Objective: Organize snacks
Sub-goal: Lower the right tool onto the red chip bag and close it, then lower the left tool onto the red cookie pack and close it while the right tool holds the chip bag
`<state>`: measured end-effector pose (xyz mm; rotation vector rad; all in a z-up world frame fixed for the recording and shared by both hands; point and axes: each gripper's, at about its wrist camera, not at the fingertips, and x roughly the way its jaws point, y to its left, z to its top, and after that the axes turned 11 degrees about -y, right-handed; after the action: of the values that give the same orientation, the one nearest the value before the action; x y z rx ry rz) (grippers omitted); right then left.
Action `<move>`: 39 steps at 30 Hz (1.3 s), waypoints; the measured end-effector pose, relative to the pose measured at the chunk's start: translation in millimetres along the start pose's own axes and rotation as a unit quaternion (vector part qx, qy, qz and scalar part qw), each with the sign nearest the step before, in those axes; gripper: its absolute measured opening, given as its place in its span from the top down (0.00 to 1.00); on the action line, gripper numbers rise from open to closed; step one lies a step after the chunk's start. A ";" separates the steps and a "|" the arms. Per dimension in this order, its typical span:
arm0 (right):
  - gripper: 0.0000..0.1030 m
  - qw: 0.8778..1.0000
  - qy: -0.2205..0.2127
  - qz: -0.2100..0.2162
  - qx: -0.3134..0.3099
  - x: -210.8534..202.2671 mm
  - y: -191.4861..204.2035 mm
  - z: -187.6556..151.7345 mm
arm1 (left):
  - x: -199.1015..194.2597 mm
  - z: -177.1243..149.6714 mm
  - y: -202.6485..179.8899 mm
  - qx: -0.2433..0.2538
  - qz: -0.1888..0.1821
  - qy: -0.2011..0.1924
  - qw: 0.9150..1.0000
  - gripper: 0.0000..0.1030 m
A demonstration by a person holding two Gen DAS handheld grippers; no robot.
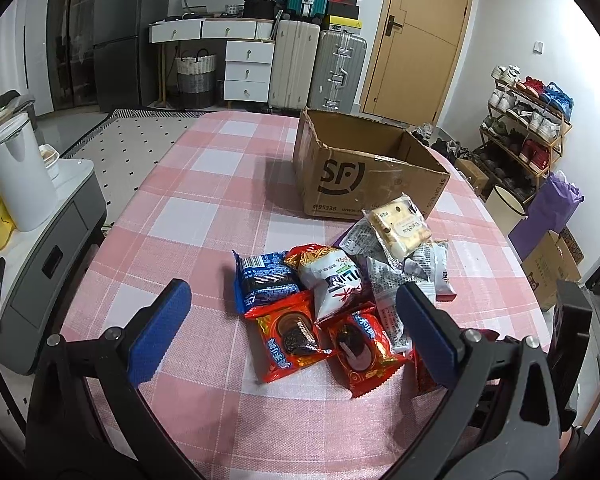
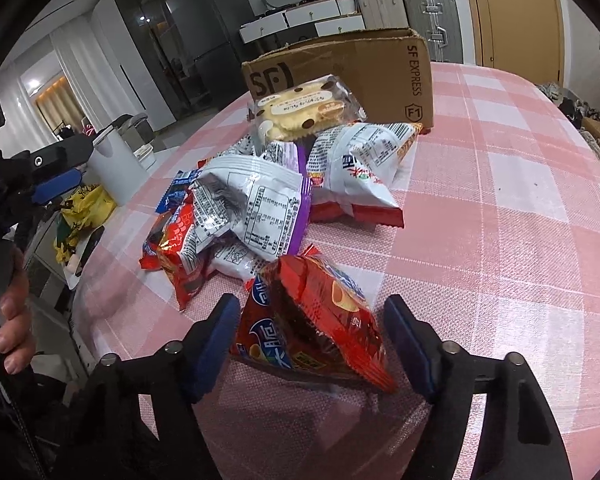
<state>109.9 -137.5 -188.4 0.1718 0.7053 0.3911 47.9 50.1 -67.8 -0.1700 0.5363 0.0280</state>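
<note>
Right claw (image 2: 308,344) – spread, astride red snack packet (image 2: 316,316) | left claw (image 1: 292,336) – spread above table (image 1: 204,208)

Red snack packet (image 2: 316,320) between right gripper (image 2: 308,340) pads

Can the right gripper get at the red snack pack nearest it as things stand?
Probably yes: the red snack pack already lies between the right gripper's jaws, apart from the pile, with nothing on top.
</note>
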 end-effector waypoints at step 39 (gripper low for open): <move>0.60 0.998 -0.050 0.014 0.024 -34.9 -11.1 4.1 | 56.7 -58.2 38.1 -0.019 0.008 0.113 0.993 0.01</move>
<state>91.7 -161.9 -167.6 0.2457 0.6144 0.3888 64.5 76.9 -151.9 -0.2078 0.7630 0.0356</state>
